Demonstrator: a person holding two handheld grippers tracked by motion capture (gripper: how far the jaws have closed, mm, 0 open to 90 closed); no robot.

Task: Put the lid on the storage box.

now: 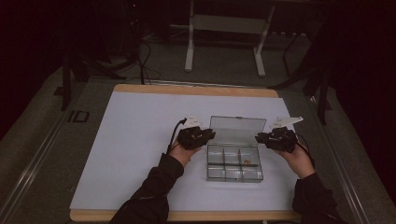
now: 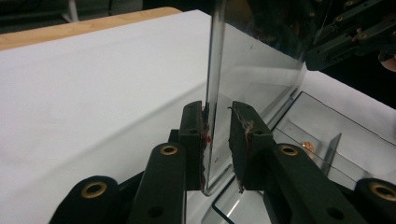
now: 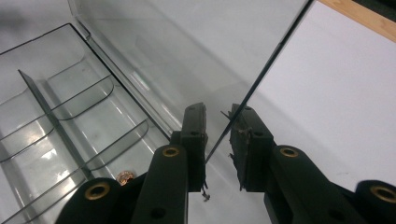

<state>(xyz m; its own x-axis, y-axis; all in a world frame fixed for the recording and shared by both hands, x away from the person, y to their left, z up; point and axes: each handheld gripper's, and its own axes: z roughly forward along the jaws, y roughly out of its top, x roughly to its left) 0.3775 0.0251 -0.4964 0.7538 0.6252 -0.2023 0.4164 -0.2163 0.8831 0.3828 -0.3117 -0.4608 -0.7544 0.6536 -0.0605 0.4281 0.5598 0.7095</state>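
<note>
A clear plastic compartment box (image 1: 233, 173) lies on the white mat with its lid (image 1: 237, 129) standing upright. My left gripper (image 1: 211, 136) is at the lid's left edge and my right gripper (image 1: 259, 137) at its right edge. In the left gripper view the gripper (image 2: 217, 112) is open astride the lid (image 2: 261, 70); the left pad touches it and a gap shows on the right. In the right gripper view the gripper (image 3: 219, 114) is open astride the lid (image 3: 187, 56), whose edge brushes the right pad. A small copper piece (image 3: 124, 177) (image 2: 307, 146) (image 1: 249, 162) lies in one compartment.
The white mat (image 1: 140, 140) covers a wooden table (image 1: 196, 89), with free room left of the box. The box has several compartments split by dividers (image 3: 51, 116). A desk frame (image 1: 224, 28) stands on the floor beyond the table. The right gripper's body (image 2: 348, 32) shows beyond the lid.
</note>
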